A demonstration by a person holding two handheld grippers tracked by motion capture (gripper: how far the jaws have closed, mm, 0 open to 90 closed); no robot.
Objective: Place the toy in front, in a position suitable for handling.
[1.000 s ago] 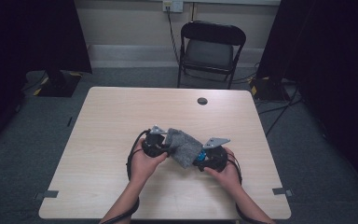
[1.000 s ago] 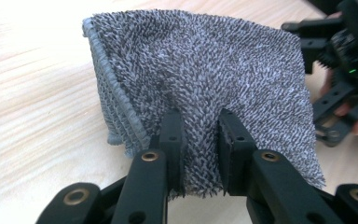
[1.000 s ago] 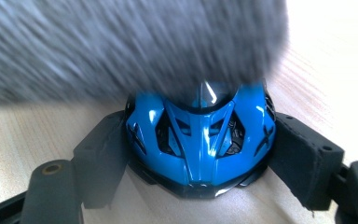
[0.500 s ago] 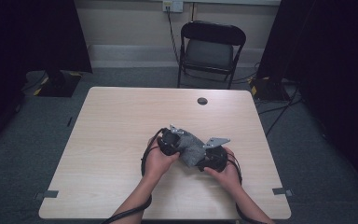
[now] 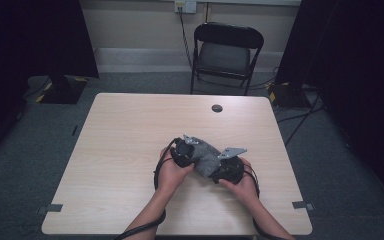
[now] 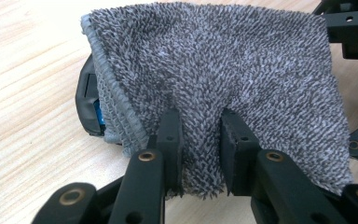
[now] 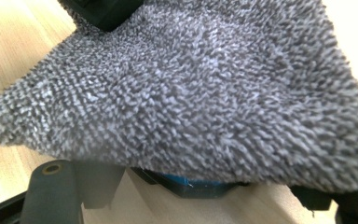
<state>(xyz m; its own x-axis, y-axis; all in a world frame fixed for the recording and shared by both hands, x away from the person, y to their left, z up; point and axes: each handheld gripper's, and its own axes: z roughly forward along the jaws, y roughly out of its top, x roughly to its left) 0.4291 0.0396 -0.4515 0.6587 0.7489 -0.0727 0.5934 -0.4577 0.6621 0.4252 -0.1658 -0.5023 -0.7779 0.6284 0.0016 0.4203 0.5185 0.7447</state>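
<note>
A grey terry cloth (image 5: 206,156) is bunched between my two grippers near the table's front edge. In the left gripper view my left gripper (image 6: 200,122) is shut on a fold of the cloth (image 6: 214,70), and its black jaws pinch the lower hem. The cloth hangs over my right gripper (image 5: 225,169), which stands close to the right of the left one. In the right gripper view the cloth (image 7: 205,93) lies across the top of the widely spread jaws and hides their tips. Both hands hold the grippers low over the wood.
The light wooden table (image 5: 125,145) has a small black round cap (image 5: 217,108) near its far edge. A black folding chair (image 5: 227,50) stands behind the table. Dark curtains hang at both sides, and cables trail from the grippers toward the person.
My left hand has moved right toward the right gripper, so the cloth between them is bunched more tightly. The right hand has stayed in place.
</note>
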